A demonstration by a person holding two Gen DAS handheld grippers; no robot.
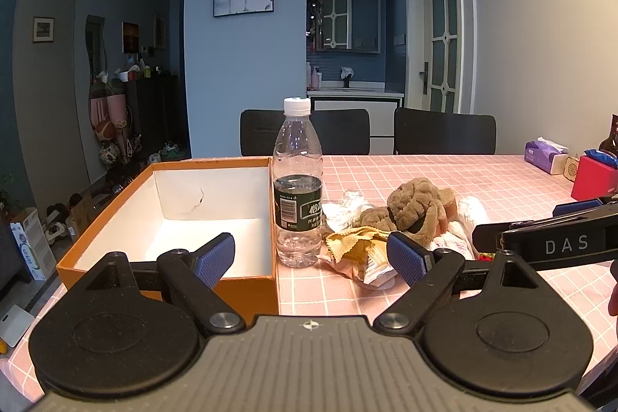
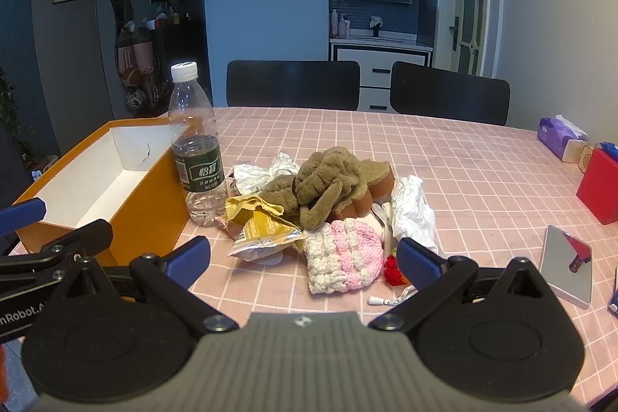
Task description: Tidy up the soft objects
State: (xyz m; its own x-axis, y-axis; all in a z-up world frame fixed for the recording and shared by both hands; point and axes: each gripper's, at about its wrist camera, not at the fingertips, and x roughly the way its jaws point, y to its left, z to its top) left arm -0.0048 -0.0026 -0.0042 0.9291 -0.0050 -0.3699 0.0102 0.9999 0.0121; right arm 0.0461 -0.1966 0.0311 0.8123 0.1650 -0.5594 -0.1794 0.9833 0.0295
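- Left gripper (image 1: pixel 311 259): jaws spread wide with nothing between them, blue pads hanging above the near edge of the table. One pad sits over the orange box's front corner, the other over the pile.
- Right gripper (image 2: pixel 305 259): same deal, wide open and holding nothing, hovering just in front of the pile with the pink-and-white knitted piece (image 2: pixel 340 257) right between the pads.
- The soft stuff is all heaped on the pink checked tablecloth (image 2: pixel 463 172), none of it in the box. A brown plush toy (image 2: pixel 328 186) lies on top in the middle, the knitted piece lies at its near side, and a small red fuzzy thing (image 2: pixel 392 267) touches the knit's right edge.
- Mixed into that heap: a yellow cloth (image 2: pixel 251 205) on a crinkled snack wrapper (image 2: pixel 262 238) at the left, crumpled white plastic (image 2: pixel 411 209) at the right, more white wrapping behind the plush.
- A water bottle (image 1: pixel 297 180), upright, about a third full, white cap on, stands just beside the box's right wall, between box and pile.
- The orange box (image 1: pixel 170 203) is open-topped, white inside, nothing in it.
- Further out on the right: a small mirror (image 2: pixel 566 265) lying flat, a red box (image 2: pixel 598 188), a purple tissue pack (image 2: pixel 560 136). Two black chairs (image 2: pixel 293 83) at the far side of the table.
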